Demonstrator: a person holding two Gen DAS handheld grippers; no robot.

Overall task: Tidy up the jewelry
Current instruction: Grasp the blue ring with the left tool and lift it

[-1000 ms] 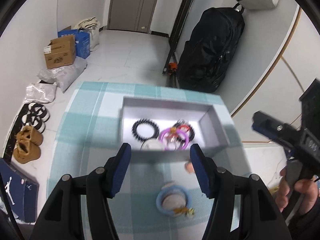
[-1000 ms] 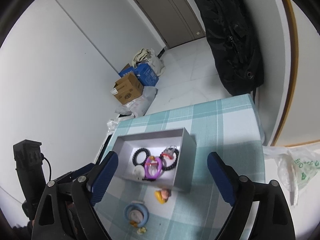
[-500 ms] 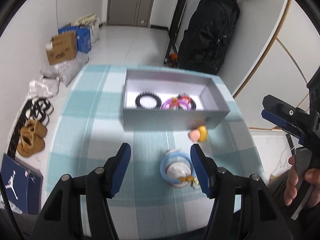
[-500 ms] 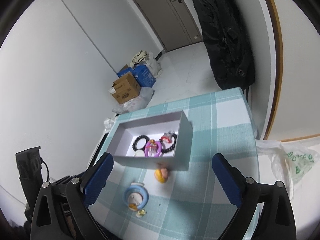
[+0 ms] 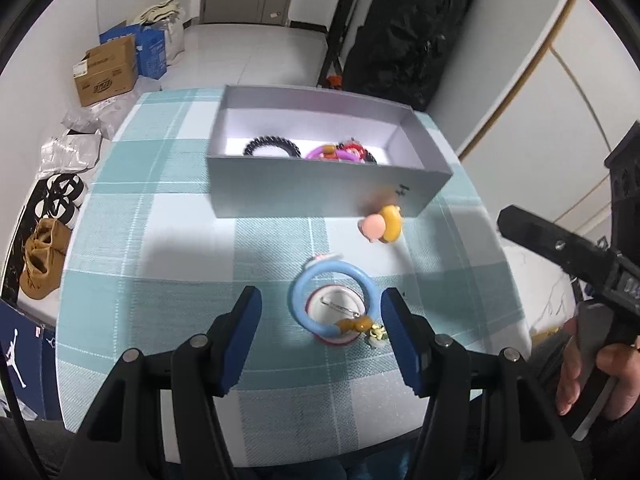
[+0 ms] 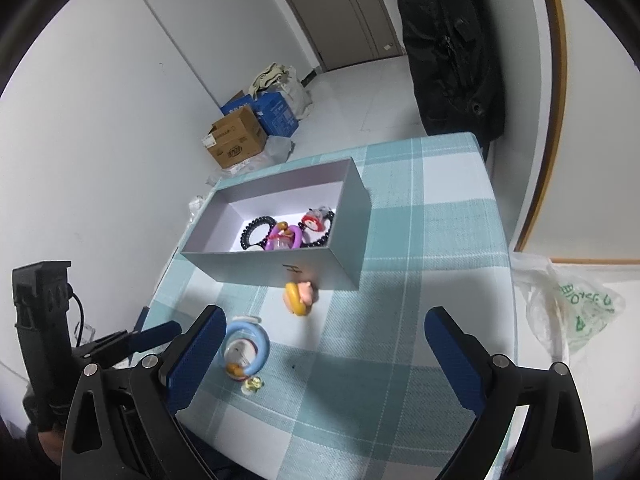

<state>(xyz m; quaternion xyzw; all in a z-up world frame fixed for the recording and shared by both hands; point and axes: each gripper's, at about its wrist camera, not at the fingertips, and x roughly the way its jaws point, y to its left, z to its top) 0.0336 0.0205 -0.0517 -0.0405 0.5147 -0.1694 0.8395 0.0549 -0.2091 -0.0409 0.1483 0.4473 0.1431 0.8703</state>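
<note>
A grey open box (image 5: 304, 194) (image 6: 276, 268) stands on the checked tablecloth and holds a black coil band (image 5: 272, 147), a purple ring (image 5: 334, 155) and a red piece (image 6: 314, 220). A yellow-and-pink charm (image 5: 384, 222) (image 6: 300, 296) lies in front of the box. A light blue ring on a round badge (image 5: 334, 304) (image 6: 244, 346) lies nearer. My left gripper (image 5: 322, 326) is open, its fingers either side of the blue ring and above it. My right gripper (image 6: 322, 360) is open wide and empty, to the right of the blue ring.
The tablecloth (image 5: 168, 248) covers a small table with edges close on all sides. A black bag (image 5: 404, 28) leans on the wall behind. Cardboard boxes (image 5: 106, 70) and shoes (image 5: 40, 256) lie on the floor at left. A plastic bag (image 6: 568, 308) is at right.
Both grippers have pulled back from the box toward the near table edge. The blue ring now lies between my left fingers. The box contents have not moved.
</note>
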